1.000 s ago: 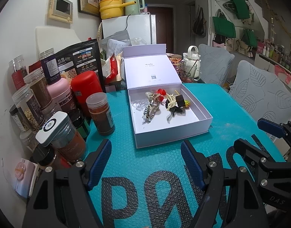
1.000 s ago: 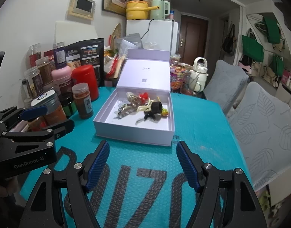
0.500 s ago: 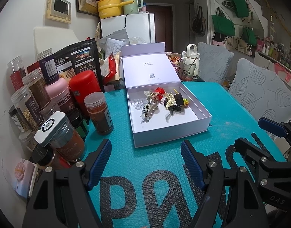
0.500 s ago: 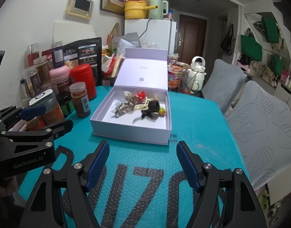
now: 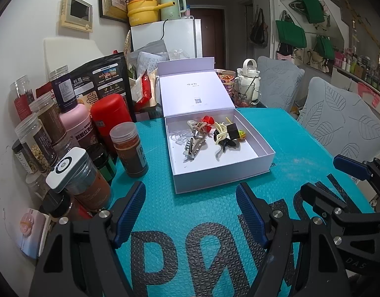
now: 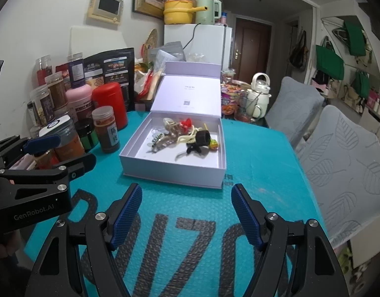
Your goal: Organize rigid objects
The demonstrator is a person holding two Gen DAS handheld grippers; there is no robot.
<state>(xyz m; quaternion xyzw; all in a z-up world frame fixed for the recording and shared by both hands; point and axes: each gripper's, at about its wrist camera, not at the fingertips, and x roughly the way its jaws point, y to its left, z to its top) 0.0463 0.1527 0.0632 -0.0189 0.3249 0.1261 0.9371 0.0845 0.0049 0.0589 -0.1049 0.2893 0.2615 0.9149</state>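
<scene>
An open pale lilac box (image 5: pixel 222 175) stands on the teal mat, its lid tipped back; it also shows in the right wrist view (image 6: pixel 170 173). Inside lie several small items: a grey hair claw (image 5: pixel 193 146), a red piece (image 5: pixel 206 121), a cream claw clip (image 5: pixel 221 132), a black cube (image 5: pixel 232 131) and a lollipop (image 6: pixel 213 144). My left gripper (image 5: pixel 191 212) is open and empty, short of the box's front wall. My right gripper (image 6: pixel 186 211) is open and empty, also short of the box.
Spice jars (image 5: pixel 129 148), a red canister (image 5: pixel 112 118), a pink bottle (image 5: pixel 74 123) and a black pouch (image 5: pixel 100 79) crowd the left edge. A white kettle (image 6: pixel 259 94) and cups stand behind the box. Grey cushioned chairs (image 6: pixel 343 163) are at the right.
Both grippers have drawn back a little from the box, which now sits slightly farther off in both views. Both stay open and empty.
</scene>
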